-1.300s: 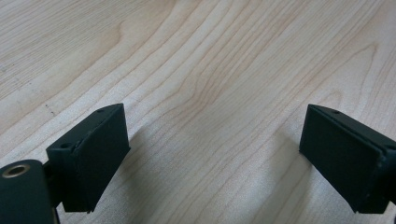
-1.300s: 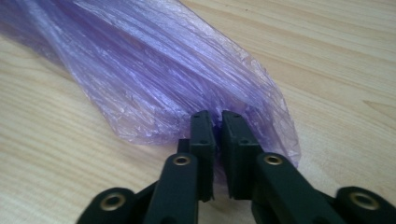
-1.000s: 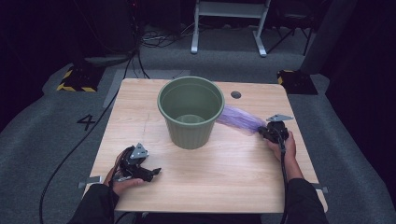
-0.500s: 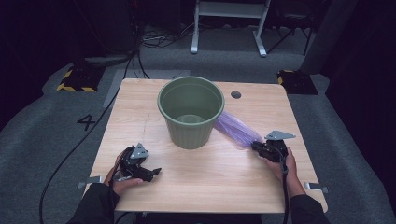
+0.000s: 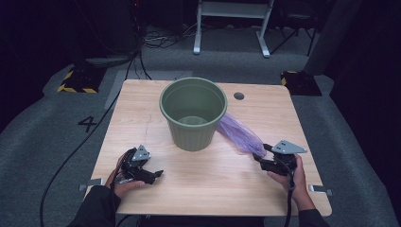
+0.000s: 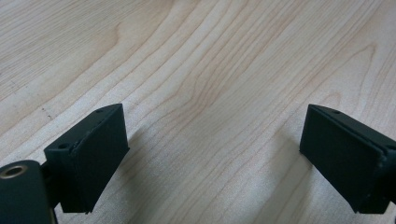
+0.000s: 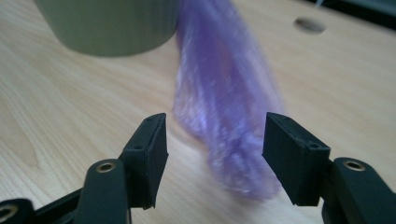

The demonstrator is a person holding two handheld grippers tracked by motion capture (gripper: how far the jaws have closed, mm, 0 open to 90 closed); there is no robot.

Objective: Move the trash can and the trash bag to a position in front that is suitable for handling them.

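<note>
Purple, thin and crinkly, the plastic bag (image 5: 240, 134) lies stretched across the wooden table (image 5: 142, 113), one end tucked against the right side of the green bin (image 5: 193, 113), the other reaching toward the right gripper (image 5: 261, 156). Its jaws have just been opening; seen along them in the right gripper view, the bag's end (image 7: 233, 140) sits between the spread pads, let go rather than pinched. The bin stands upright near the table's middle, between the two hands. Well apart, near the front left edge, the left gripper (image 5: 156, 175) rests on bare wood, jaws spread wide with nothing between them. A round cable hole (image 5: 239, 96) sits beyond the bin.
</note>
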